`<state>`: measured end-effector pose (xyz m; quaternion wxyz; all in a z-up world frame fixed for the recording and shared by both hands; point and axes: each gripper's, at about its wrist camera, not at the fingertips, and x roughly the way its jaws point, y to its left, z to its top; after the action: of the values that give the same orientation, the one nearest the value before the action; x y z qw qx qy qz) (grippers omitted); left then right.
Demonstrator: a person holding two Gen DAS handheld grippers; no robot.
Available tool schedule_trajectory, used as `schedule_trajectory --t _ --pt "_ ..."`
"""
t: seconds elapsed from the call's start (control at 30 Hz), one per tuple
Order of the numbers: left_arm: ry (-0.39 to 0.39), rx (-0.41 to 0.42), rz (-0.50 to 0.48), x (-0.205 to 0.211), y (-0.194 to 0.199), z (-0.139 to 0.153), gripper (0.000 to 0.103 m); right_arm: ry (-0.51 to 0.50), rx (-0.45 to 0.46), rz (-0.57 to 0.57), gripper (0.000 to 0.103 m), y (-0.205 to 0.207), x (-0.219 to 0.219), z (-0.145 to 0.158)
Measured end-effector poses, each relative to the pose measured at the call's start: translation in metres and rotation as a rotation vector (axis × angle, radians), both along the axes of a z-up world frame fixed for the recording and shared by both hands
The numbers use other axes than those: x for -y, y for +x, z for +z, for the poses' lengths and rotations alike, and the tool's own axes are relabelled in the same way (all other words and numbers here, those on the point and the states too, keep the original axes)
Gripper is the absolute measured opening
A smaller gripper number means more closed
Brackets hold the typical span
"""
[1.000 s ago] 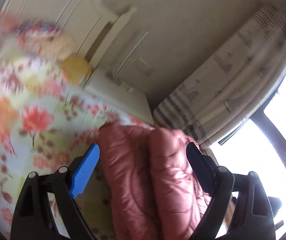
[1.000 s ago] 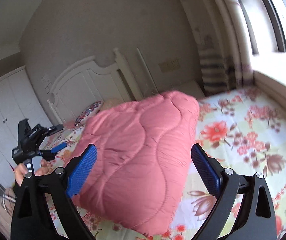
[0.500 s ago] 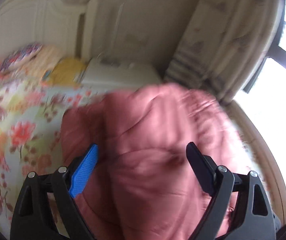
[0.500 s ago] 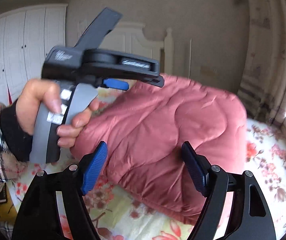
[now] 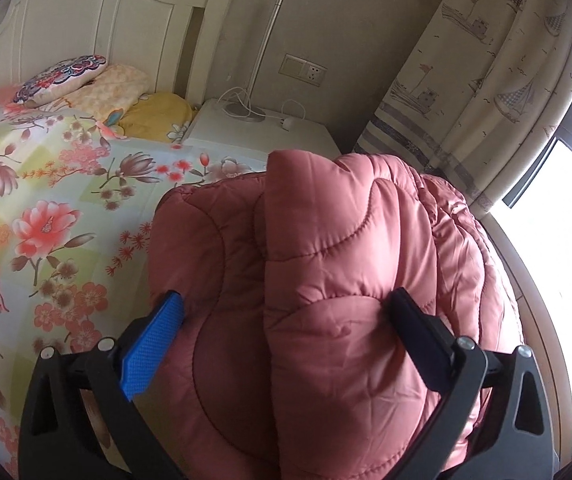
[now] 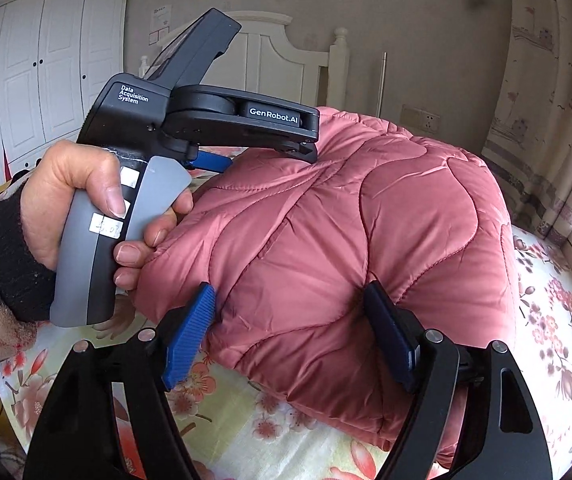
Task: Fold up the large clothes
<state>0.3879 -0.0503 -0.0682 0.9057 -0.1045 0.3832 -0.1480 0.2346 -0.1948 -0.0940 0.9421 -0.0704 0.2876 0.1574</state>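
A pink quilted padded jacket [image 6: 366, 240] lies folded into a thick bundle on the floral bedsheet [image 6: 278, 432]. My right gripper [image 6: 292, 330] has its fingers wide apart, pressed against the bundle's near side. My left gripper [image 5: 286, 328] also has its fingers wide apart, with the bundle [image 5: 326, 280] bulging between them. In the right wrist view the left gripper [image 6: 254, 150] rests on top of the bundle's left end, held by a hand [image 6: 98, 208]. Neither pair of fingers pinches the fabric.
A white headboard [image 5: 98, 28] and pillows [image 5: 86, 80] stand at the bed's head. A white nightstand [image 5: 262, 132] with a lamp base and cables is beside it. A curtain [image 5: 486, 80] and window are on the right. White wardrobes [image 6: 38, 68] stand far left.
The left gripper swung over from the bed's far side onto the top of the bundle. The right gripper moved in against the bundle's near side. The bundle now lies lower and flatter.
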Motion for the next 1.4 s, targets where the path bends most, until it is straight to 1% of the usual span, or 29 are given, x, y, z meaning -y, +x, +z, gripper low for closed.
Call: schedule_trajectory --t 0.07,0.1,0.17,0.23,0.27,0.3,0.33,0.4,0.43,0.5,0.57,0.63,0.7,0.77,0.8,0.87,0.97,1.1,1.17,1.23,1.4 --pt "0.013 0.010 0.030 -0.004 -0.006 0.007 0.101 0.011 -0.002 0.001 0.077 -0.004 0.002 0.005" --pt "0.030 0.030 0.051 -0.006 -0.011 0.013 0.101 0.023 -0.003 0.007 0.077 -0.007 0.003 0.011" --pt "0.092 0.107 0.108 -0.011 -0.030 0.033 0.101 0.047 0.003 0.022 0.077 -0.019 0.006 0.024" --pt "0.145 0.231 0.149 -0.018 -0.060 0.062 0.101 0.068 0.045 0.018 0.085 -0.039 0.012 0.042" --pt "0.166 0.289 0.166 -0.021 -0.076 0.076 0.101 0.074 0.079 0.006 0.093 -0.051 0.016 0.053" --pt "0.194 0.356 0.186 -0.024 -0.095 0.092 0.101 0.080 0.122 -0.005 0.095 -0.064 0.020 0.065" --pt "0.221 0.406 0.204 -0.025 -0.112 0.105 0.101 0.081 0.155 -0.015 0.095 -0.075 0.023 0.075" --pt "0.289 0.469 0.253 -0.027 -0.145 0.129 0.101 0.069 0.221 -0.063 0.095 -0.098 0.031 0.099" --pt "0.327 0.511 0.296 -0.028 -0.167 0.145 0.101 0.062 0.253 -0.090 0.095 -0.108 0.034 0.109" --pt "0.331 0.581 0.332 -0.031 -0.199 0.164 0.101 0.058 0.332 -0.151 0.096 -0.129 0.042 0.131" --pt "0.314 0.656 0.347 -0.034 -0.236 0.180 0.101 0.062 0.404 -0.204 0.097 -0.148 0.049 0.147" --pt "0.284 0.715 0.337 -0.036 -0.271 0.188 0.101 0.069 0.476 -0.241 0.098 -0.168 0.056 0.154" --pt "0.265 0.744 0.334 -0.038 -0.295 0.189 0.101 0.067 0.528 -0.275 0.099 -0.181 0.058 0.153" --pt "0.250 0.755 0.328 -0.037 -0.316 0.182 0.101 0.050 0.525 -0.280 0.099 -0.187 0.058 0.146" --pt "0.254 0.751 0.323 -0.035 -0.320 0.177 0.101 0.044 0.505 -0.280 0.099 -0.187 0.056 0.140" --pt "0.262 0.716 0.310 -0.031 -0.330 0.161 0.101 0.048 0.455 -0.297 0.099 -0.185 0.058 0.127" --pt "0.254 0.638 0.276 -0.026 -0.335 0.128 0.101 0.066 0.353 -0.318 0.099 -0.186 0.061 0.103" --pt "0.285 0.484 0.248 -0.016 -0.328 0.081 0.101 0.098 0.182 -0.371 0.099 -0.177 0.064 0.060" --pt "0.290 0.426 0.240 -0.014 -0.323 0.067 0.101 0.115 0.132 -0.383 0.099 -0.175 0.064 0.045" --pt "0.282 0.401 0.243 -0.014 -0.325 0.057 0.101 0.113 0.132 -0.399 0.099 -0.177 0.061 0.039" --pt "0.285 0.392 0.220 -0.010 -0.327 0.047 0.101 0.122 0.183 -0.414 0.099 -0.183 0.055 0.042"
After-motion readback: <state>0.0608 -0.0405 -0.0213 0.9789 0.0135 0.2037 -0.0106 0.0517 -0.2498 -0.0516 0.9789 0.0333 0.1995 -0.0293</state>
